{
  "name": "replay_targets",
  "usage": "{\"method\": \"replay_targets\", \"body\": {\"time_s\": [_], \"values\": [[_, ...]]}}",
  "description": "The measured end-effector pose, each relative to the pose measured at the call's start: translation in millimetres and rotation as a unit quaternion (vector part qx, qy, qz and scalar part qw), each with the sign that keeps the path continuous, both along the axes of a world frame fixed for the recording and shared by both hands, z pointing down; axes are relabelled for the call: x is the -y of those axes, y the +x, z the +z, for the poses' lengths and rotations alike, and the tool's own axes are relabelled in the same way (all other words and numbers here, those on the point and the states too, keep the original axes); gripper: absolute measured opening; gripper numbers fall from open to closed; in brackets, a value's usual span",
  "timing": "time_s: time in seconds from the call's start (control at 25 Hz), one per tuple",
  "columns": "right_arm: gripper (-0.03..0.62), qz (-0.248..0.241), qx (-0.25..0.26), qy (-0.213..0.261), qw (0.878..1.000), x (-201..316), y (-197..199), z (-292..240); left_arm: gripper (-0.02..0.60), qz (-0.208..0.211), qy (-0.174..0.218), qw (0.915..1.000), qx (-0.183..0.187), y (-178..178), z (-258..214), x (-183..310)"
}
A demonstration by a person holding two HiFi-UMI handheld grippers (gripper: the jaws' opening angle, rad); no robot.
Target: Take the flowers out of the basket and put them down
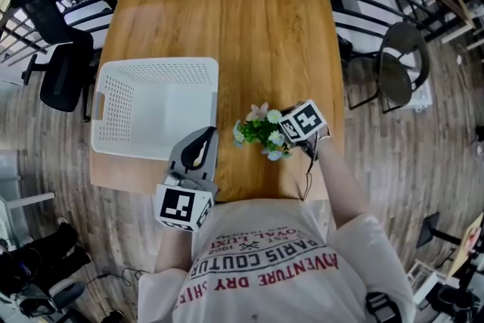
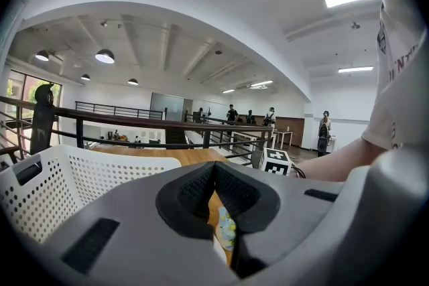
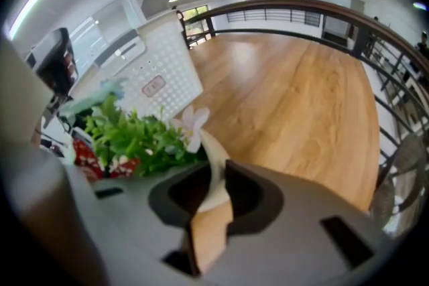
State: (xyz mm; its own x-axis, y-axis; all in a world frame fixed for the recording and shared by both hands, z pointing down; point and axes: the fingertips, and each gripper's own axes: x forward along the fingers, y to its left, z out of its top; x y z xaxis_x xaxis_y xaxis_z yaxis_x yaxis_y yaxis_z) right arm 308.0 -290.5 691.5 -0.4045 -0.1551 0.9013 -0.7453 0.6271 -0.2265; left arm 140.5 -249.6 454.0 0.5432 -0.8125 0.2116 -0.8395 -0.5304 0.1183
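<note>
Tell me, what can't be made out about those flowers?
- Head view: flowers' base hidden beneath the bunch and right tongs; on the table or not, unclear.
- Right gripper view: blur; the flowers' pale part between the tongs, pot or wrapping, unclear.
- Left gripper view: flowers only a sliver behind the left tongs.

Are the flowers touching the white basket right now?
Apart. The head view shows a strip of bare wooden table between the flowers and the right wall of the white basket.
</note>
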Motion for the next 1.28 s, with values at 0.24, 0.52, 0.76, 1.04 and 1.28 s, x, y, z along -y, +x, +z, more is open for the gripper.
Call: {"method": "replay_targets", "body": {"time_s": [0.24, 0.52, 0.76, 1.04, 1.28], "values": [[0.100, 0.009, -0.002, 0.007, 1.000, 1.7, 6.2, -1.9, 0.025, 0.016, 0.005, 0.9999, 0.002, 3.9, -7.3, 6.9], [0.127, 0.026, -0.007, 0.039, 0.999, 6.9, 15.8, -21.9, 0.025, 0.030, 0.010, 0.9995, 0.007, -2.8, -15.8, 13.6], [0.072, 0.086, 0.044, 0.115, 0.989, 31.4, 18.9, -100.4, 0.025, 0.032, 0.020, 0.9993, 0.011, -19.5, -31.4, 18.4], [0.048, 0.114, 0.082, 0.217, 0.966, 42.8, -19.6, -194.9, 0.025, 0.039, 0.045, 0.9982, 0.015, -44.8, -54.8, 24.7], [0.037, 0.153, 0.084, 0.302, 0.937, 44.5, -64.9, -238.2, 0.025, 0.041, 0.055, 0.9975, 0.019, -72.7, -66.5, 34.9]]}}
